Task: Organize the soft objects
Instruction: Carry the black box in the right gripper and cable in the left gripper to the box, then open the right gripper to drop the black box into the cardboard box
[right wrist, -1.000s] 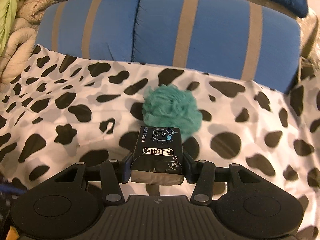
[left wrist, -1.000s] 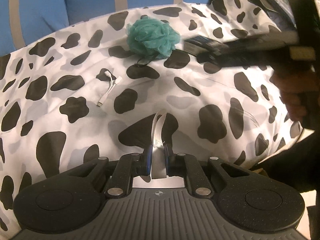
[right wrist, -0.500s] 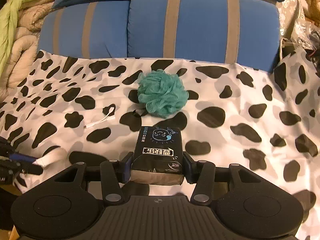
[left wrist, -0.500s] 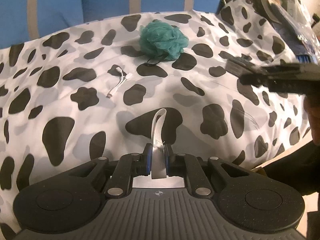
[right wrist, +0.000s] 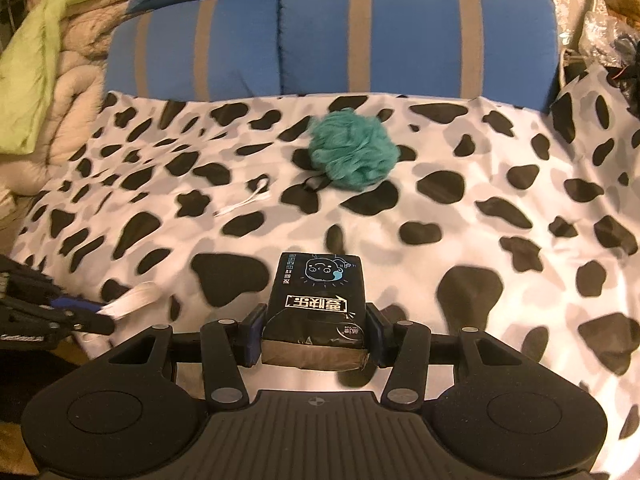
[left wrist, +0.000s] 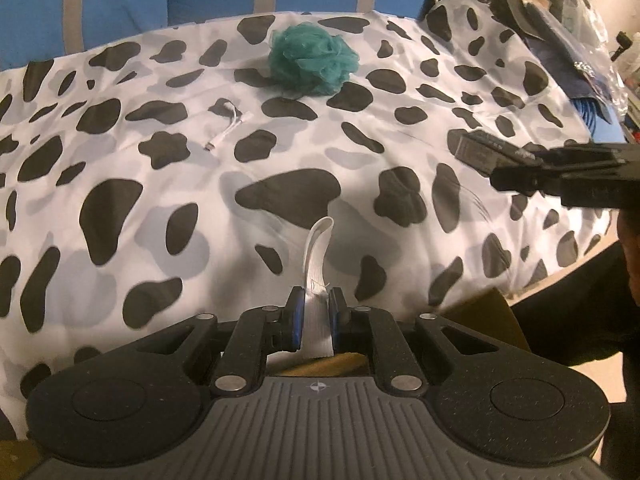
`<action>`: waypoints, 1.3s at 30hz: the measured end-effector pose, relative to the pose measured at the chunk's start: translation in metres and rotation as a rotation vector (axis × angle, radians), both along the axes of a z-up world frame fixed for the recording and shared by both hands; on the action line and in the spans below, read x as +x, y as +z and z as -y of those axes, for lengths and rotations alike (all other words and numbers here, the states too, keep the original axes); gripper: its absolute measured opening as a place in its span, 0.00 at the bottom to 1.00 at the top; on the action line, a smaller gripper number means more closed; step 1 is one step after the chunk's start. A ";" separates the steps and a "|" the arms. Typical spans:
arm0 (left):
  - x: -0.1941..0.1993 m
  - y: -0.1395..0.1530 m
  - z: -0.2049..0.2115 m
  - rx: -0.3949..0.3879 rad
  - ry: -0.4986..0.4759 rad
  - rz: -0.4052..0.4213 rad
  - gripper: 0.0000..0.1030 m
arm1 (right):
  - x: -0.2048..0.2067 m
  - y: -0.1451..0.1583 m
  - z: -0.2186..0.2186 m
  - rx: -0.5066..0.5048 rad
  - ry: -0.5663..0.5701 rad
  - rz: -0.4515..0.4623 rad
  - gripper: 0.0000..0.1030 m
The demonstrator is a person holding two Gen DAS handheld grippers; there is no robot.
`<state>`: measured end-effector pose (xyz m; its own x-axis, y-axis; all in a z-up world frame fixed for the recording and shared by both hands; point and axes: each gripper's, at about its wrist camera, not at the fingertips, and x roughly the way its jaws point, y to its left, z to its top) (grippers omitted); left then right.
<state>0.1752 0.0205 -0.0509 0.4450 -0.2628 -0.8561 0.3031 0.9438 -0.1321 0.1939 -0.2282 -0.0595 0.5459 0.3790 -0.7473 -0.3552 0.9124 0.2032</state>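
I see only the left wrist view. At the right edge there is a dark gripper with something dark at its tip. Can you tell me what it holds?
Observer: The right gripper is shut on a black tissue pack with a cartoon face printed on it.
Operator: Thank you. What lies left of the bed, outside my picture?
Observer: A beige quilt is piled there, with a light green cloth on top.
Operator: How many blue striped cushions are behind the cow-print cover?
Observer: Two cushions, one at the left and one at the right, side by side behind the cow-print cover.
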 end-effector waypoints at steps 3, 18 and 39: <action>-0.010 0.000 -0.002 -0.013 0.014 -0.006 0.13 | -0.015 0.001 -0.005 0.010 0.026 -0.018 0.51; -0.059 -0.011 0.014 -0.040 -0.001 -0.121 0.13 | -0.075 -0.012 -0.036 -0.033 0.206 -0.169 0.51; -0.068 -0.020 0.015 -0.016 0.008 -0.178 0.13 | -0.090 -0.027 -0.055 -0.118 0.279 -0.262 0.51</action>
